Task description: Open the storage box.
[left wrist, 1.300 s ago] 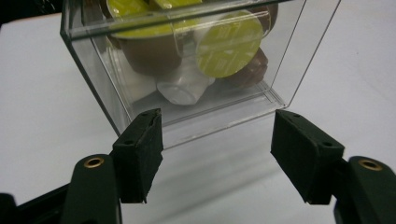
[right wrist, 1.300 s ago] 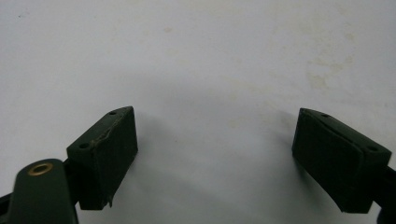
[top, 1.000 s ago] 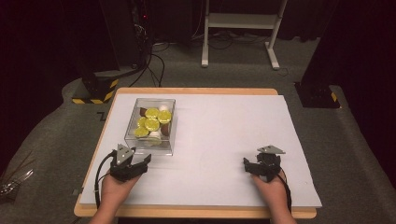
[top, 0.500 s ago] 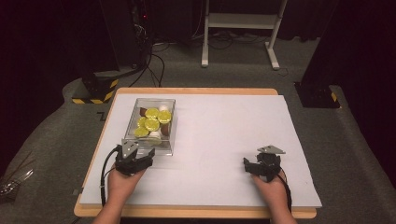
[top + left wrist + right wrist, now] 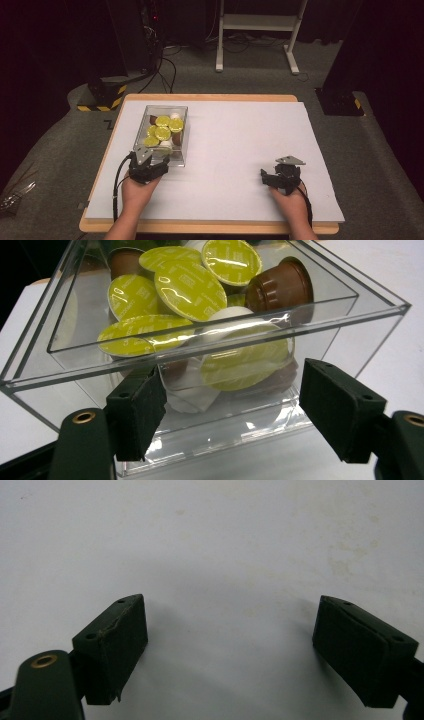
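A clear plastic box (image 5: 181, 134) stands on the left of the white sheet, filled with yellow-green foil-topped coffee capsules (image 5: 162, 133) plus brown (image 5: 280, 287) and white ones. My left gripper (image 5: 156, 164) sits right at the box's near end. In the left gripper view its jaws (image 5: 230, 410) have just been opening and stand wide, with the box's near wall (image 5: 240, 415) just ahead of them and the pads pressing on nothing. My right gripper (image 5: 266, 178) rests on the sheet at the near right. It is open (image 5: 230, 655) over bare white surface.
The white sheet (image 5: 250, 135) covers most of a wooden table (image 5: 210, 98). Dark floor with cables, a yellow-black striped base (image 5: 102, 95) and a white stand's legs (image 5: 255, 45) lies beyond the far edge.
My left hand has moved forward and a little right, up to the near end of the box. The right hand has not moved.
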`<act>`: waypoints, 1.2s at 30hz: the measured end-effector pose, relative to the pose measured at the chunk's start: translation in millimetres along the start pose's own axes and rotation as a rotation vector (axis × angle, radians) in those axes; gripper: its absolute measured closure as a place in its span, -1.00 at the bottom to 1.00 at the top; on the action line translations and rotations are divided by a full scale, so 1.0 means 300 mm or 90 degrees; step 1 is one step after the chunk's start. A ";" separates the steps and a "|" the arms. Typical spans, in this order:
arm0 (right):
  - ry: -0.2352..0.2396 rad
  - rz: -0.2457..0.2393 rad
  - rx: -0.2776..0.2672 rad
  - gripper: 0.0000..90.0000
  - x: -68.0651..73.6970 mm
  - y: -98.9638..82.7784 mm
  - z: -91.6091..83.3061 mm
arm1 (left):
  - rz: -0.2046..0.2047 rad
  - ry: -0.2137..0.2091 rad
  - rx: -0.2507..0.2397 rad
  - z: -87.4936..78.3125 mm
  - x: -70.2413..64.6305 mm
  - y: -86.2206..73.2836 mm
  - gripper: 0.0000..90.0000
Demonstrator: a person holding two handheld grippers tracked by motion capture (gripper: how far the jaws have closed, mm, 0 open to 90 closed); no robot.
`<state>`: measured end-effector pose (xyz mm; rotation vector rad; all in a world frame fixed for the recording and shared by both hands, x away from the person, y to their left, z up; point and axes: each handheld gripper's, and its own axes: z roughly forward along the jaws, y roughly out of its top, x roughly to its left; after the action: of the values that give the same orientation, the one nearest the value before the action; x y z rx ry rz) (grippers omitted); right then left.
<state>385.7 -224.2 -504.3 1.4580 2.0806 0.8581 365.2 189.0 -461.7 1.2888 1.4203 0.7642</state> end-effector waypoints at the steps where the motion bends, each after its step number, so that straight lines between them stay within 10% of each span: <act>1: 0.000 0.000 0.000 -0.68 0.000 0.000 0.000 | 0.000 0.004 -0.004 0.002 -0.003 0.000 -0.39; 36: 0.000 0.000 0.000 -0.67 0.001 0.000 0.000 | -0.026 0.095 -0.053 0.030 -0.049 -0.016 -0.28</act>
<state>385.6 -224.1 -504.2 1.4578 2.0811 0.8576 370.7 172.1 -464.8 1.1551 1.5126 0.8980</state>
